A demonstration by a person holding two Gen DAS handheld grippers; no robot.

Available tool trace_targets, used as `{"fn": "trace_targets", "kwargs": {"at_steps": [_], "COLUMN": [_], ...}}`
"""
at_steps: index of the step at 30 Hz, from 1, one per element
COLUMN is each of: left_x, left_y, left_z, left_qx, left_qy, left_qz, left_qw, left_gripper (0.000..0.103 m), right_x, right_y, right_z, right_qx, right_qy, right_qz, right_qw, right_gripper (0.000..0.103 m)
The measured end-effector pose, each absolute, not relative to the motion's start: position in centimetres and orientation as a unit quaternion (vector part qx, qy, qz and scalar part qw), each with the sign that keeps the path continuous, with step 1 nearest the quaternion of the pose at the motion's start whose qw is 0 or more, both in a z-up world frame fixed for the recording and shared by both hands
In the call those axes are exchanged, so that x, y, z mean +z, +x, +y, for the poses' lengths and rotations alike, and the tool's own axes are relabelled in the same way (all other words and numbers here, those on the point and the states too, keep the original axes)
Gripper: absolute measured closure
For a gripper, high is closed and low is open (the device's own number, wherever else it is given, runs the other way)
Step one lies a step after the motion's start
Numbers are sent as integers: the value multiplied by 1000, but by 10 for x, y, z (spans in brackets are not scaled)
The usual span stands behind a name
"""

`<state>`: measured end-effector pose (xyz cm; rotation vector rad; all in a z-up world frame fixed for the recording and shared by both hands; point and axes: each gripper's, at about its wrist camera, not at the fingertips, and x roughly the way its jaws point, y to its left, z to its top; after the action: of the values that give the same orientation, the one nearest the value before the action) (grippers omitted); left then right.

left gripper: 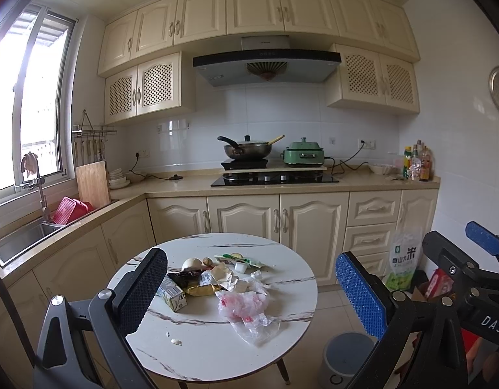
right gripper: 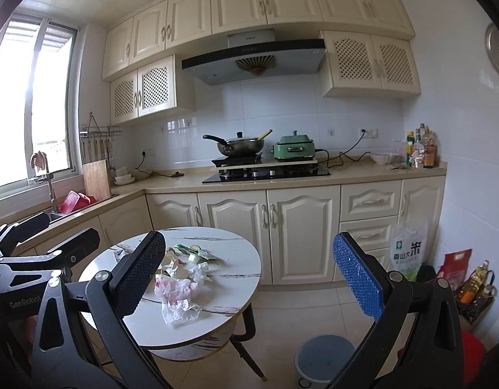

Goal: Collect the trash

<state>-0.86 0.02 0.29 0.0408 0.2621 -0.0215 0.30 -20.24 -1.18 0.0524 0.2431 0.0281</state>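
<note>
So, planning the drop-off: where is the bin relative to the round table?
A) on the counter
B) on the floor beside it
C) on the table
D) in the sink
B: the bin stands on the floor tiles, right of the table.

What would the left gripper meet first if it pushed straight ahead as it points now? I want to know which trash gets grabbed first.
Probably the crumpled clear plastic bag on the round table. The left gripper, open, frames it, though depth is uncertain.
</note>
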Motion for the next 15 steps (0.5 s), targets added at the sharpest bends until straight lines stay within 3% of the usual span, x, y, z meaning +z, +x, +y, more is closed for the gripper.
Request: {"fn": "trace_targets", "kwargs": {"at_steps": [15], "left_x": [4], "left_y": [-9], "left_z": [1], "left_qx": [-12], "left_qy": [22], "left_qz": [124], "left_qw": [992], "left_gripper": [1], "right_x": [-10], "right_y": [1], "right_z": [-199], "right_qx": [17], "right_qy": [28], "right_qz": [113], "right_qw": [993], "right_gripper": [0]}}
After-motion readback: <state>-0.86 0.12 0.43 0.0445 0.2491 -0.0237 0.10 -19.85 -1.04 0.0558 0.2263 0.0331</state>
